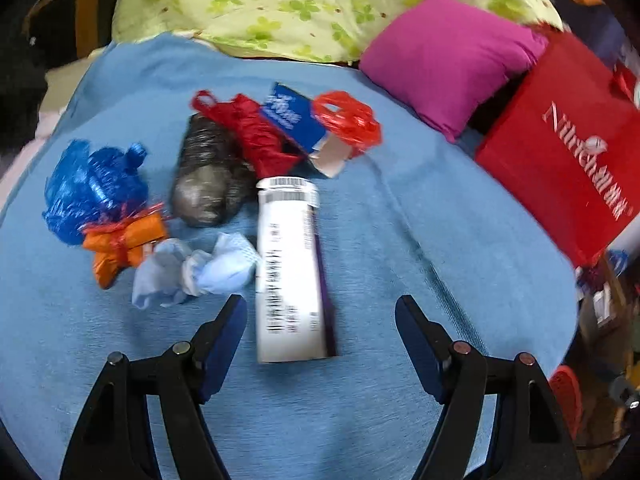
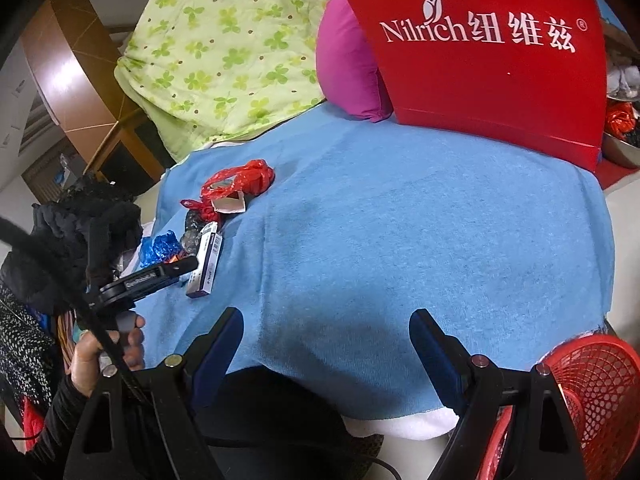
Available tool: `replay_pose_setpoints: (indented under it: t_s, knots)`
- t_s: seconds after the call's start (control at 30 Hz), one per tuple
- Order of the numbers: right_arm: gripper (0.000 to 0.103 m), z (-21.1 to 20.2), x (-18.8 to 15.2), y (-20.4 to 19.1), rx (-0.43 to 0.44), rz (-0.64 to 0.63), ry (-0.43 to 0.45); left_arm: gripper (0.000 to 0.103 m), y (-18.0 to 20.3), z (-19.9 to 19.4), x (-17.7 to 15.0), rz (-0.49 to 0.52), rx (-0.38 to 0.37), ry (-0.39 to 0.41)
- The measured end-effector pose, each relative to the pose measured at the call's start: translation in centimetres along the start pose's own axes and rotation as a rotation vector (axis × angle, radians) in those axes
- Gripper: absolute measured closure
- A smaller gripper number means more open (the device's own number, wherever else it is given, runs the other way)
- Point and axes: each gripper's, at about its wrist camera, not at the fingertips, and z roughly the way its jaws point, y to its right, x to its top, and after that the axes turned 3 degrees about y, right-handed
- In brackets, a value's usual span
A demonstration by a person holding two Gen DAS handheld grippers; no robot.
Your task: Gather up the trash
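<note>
A heap of trash lies on the blue towel (image 1: 420,240). It holds a long white box with barcodes (image 1: 290,268), a crumpled blue bag (image 1: 92,188), an orange wrapper (image 1: 120,246), pale blue tissue (image 1: 196,272), a grey foil bag (image 1: 208,172), a red bag (image 1: 256,136), a blue carton (image 1: 296,120) and a red wrapper (image 1: 348,120). My left gripper (image 1: 320,304) is open, and the near end of the white box lies between its fingers, untouched. My right gripper (image 2: 326,314) is open over bare towel (image 2: 400,220), right of the heap and the white box (image 2: 206,264).
A red mesh basket (image 2: 592,392) stands at the towel's near right corner. A red Nilrich box (image 2: 480,60), a pink pillow (image 2: 348,68) and a green clover quilt (image 2: 224,52) line the far side. In the right wrist view a hand (image 2: 100,352) holds the left gripper (image 2: 192,266).
</note>
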Motion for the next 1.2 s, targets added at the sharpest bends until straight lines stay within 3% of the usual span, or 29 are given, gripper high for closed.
replay_pose_setpoints:
  t_s: [0.13, 0.17, 0.2, 0.23, 0.4, 0.6, 0.8, 1.0, 1.07, 1.13, 1.2]
  knots:
    - [0.016, -0.5, 0.1, 0.8, -0.006, 0.019, 0.01, 0.029, 0.7, 1.5, -0.3, -0.039, 0.058, -0.026]
    - [0.016, -0.6, 0.1, 1.0, -0.008, 0.027, 0.01, 0.037, 0.6, 2.1, -0.2, -0.047, 0.063, -0.038]
    - [0.016, -0.6, 0.1, 1.1, -0.007, 0.033, 0.009, 0.054, 0.0, 2.9, 0.1, -0.046, 0.059, -0.058]
    - [0.016, -0.7, 0.0, 1.1, -0.005, 0.037, 0.009, 0.053, -0.5, 3.5, 0.3, -0.056, 0.047, -0.083]
    - [0.016, -1.2, 0.0, 0.9, -0.003, 0.037, 0.018, 0.054, -0.6, 2.1, -0.4, -0.039, 0.021, -0.056]
    - [0.016, -1.8, 0.0, -0.1, 0.007, 0.007, 0.025, 0.055, -2.6, -4.1, -2.4, -0.028, 0.011, 0.045]
    - [0.016, -0.9, 0.0, -2.0, 0.021, -0.028, -0.001, 0.055, -6.2, -8.1, -4.6, -0.094, 0.07, 0.144]
    - [0.016, 0.3, 0.1, -4.6, 0.037, -0.085, -0.024, 0.055, -10.7, -6.5, -4.8, -0.189, 0.119, 0.089]
    - [0.016, 0.8, 0.0, -5.2, 0.039, -0.096, -0.034, 0.05, -11.9, -5.5, -4.8, -0.234, 0.123, 0.06]
    - [0.016, 1.2, -0.1, -5.6, 0.042, -0.104, -0.046, 0.035, -12.5, -5.5, -4.8, -0.267, 0.102, 0.047]
    - [0.016, 1.7, -0.3, -5.9, 0.046, -0.108, -0.056, 0.033, -12.8, -5.7, -4.7, -0.284, 0.091, 0.058]
